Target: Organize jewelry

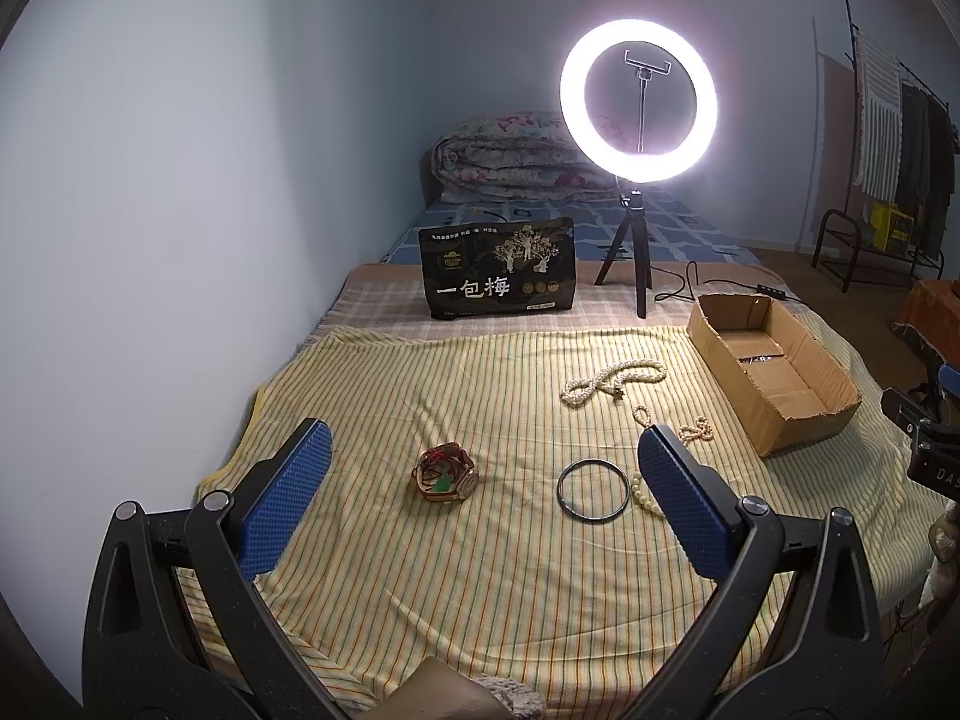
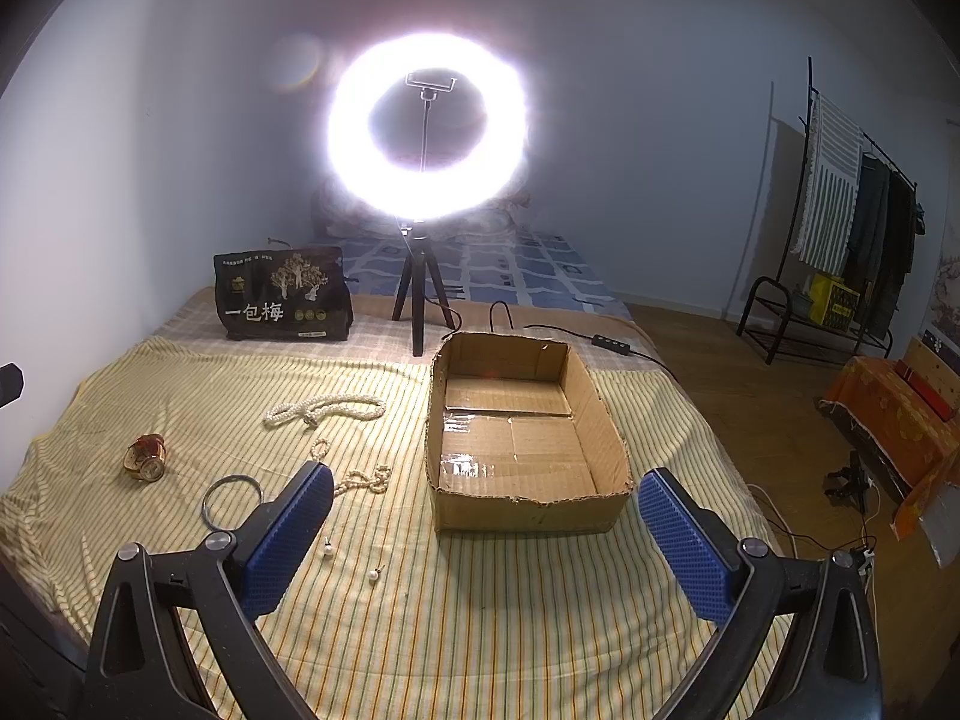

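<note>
Jewelry loose beside the cardboard box [image 2: 528, 462]; both grippers' fingers [image 1: 288, 498] wide, empty.
Pearl necklace [image 2: 327, 409] left of box: limp, light, slippery; pinch a bunched strand.

the near striped cloth [image 2: 480, 630] lies bare but for two small pearl studs [image 2: 327, 550], the cardboard box [image 2: 522, 510] is open-topped and reachable from above, and the ring light tripod [image 2: 418, 306] and black bag [image 2: 282, 294] block the far edge.
</note>
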Demonstrator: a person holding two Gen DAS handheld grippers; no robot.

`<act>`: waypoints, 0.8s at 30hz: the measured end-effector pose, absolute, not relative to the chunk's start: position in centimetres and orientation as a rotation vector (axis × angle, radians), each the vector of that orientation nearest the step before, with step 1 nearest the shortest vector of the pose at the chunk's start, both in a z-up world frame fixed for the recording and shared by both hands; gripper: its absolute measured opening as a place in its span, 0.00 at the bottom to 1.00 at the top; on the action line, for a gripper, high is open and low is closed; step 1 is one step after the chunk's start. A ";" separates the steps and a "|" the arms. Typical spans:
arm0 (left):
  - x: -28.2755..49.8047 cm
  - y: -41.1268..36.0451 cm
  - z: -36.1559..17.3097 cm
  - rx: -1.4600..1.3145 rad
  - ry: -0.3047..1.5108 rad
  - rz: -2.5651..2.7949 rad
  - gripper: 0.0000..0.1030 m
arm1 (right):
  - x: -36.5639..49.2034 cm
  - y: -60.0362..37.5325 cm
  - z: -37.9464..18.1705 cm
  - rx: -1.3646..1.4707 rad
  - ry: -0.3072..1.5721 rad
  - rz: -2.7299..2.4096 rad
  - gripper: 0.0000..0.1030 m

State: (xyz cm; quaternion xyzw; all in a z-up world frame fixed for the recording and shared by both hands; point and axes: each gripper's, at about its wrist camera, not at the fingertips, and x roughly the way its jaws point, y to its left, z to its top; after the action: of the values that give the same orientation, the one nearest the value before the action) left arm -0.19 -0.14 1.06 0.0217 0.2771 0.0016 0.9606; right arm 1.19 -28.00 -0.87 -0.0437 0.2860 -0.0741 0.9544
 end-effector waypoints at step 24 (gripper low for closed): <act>-0.2 -0.1 1.0 0.042 0.556 0.001 1.00 | 0.9 -27.7 -0.6 -0.089 0.580 -0.148 1.00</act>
State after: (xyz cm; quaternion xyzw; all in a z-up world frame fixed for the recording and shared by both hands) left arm -0.19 -0.09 1.00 0.0205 0.2745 0.0007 0.9614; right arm 0.85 -27.73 -0.55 -0.0436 0.2854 -0.0728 0.9547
